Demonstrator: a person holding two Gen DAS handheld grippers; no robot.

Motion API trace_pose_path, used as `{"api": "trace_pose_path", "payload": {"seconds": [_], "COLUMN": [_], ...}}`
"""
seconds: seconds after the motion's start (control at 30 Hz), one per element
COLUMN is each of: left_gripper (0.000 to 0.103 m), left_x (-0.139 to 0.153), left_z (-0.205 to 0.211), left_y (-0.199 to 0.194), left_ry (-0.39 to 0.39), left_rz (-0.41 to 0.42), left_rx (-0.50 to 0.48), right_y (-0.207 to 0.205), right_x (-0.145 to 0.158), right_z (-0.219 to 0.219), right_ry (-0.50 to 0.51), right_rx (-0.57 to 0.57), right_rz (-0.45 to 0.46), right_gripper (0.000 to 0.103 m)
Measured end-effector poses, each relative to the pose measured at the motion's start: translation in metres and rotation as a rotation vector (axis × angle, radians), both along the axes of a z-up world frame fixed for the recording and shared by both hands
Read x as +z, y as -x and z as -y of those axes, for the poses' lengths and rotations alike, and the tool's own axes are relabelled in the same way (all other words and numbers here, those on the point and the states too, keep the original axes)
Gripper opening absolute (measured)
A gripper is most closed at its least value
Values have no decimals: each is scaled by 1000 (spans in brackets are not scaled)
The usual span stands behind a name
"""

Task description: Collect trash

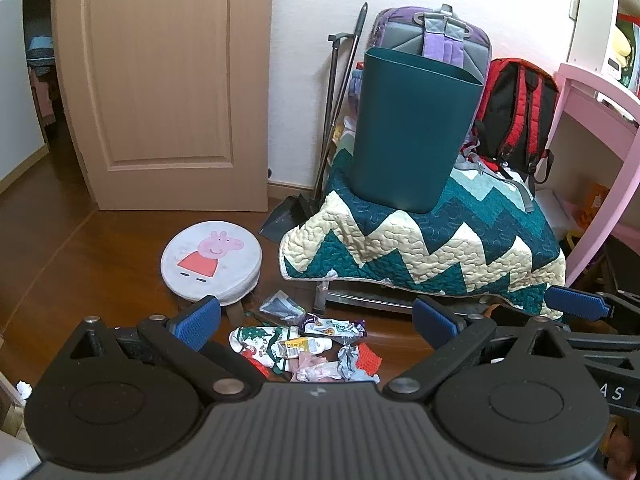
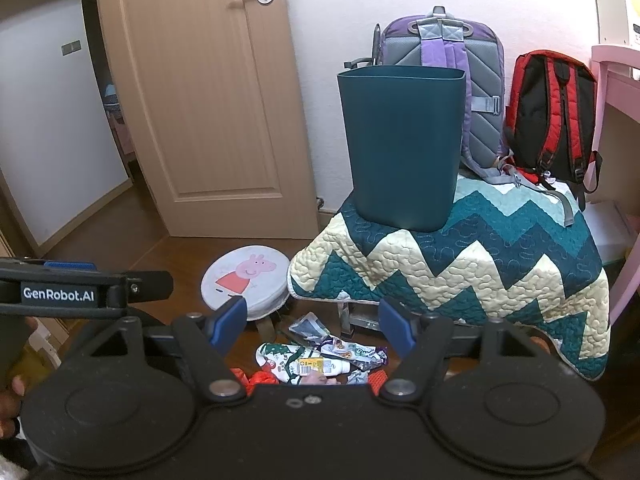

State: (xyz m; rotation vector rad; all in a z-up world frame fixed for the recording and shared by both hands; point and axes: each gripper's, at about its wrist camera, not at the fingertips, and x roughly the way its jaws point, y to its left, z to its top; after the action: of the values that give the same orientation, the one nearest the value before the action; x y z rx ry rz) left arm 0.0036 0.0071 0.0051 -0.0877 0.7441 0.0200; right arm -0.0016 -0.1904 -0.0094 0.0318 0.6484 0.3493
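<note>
A heap of trash (image 1: pixel 304 346) lies on the wooden floor: printed wrappers, a small white tube, crumpled paper and red mesh. The same trash heap (image 2: pixel 320 362) shows low in the right wrist view. A dark teal bin (image 1: pixel 412 128) stands upright on a zigzag quilt (image 1: pixel 432 240); the right wrist view shows this bin (image 2: pixel 402 144) too. My left gripper (image 1: pixel 316 320) hangs open above the heap, holding nothing. My right gripper (image 2: pixel 312 326) is open as well, above the same heap.
A round cartoon-pig stool (image 1: pixel 211 261) stands left of the heap. A purple backpack (image 2: pixel 444 60) and a red backpack (image 2: pixel 554 116) lean behind the bin. A dustpan and broom (image 1: pixel 288 212) stand beside the door (image 1: pixel 160 80). A pink desk (image 1: pixel 592 128) is at the right.
</note>
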Motion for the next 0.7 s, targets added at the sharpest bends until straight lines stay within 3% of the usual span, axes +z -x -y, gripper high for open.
{"api": "trace_pose_path", "payload": {"seconds": [0.7], "left_gripper": [103], "left_x": [1], "left_z": [-2], "left_y": [16], "left_ry": [23], "left_rz": [41], "left_rx": [-30], "right_y": [14], "right_x": [12], "right_z": [-4], "right_ry": [-33], "right_rx": [22], "right_rz": [73], "right_gripper": [72]}}
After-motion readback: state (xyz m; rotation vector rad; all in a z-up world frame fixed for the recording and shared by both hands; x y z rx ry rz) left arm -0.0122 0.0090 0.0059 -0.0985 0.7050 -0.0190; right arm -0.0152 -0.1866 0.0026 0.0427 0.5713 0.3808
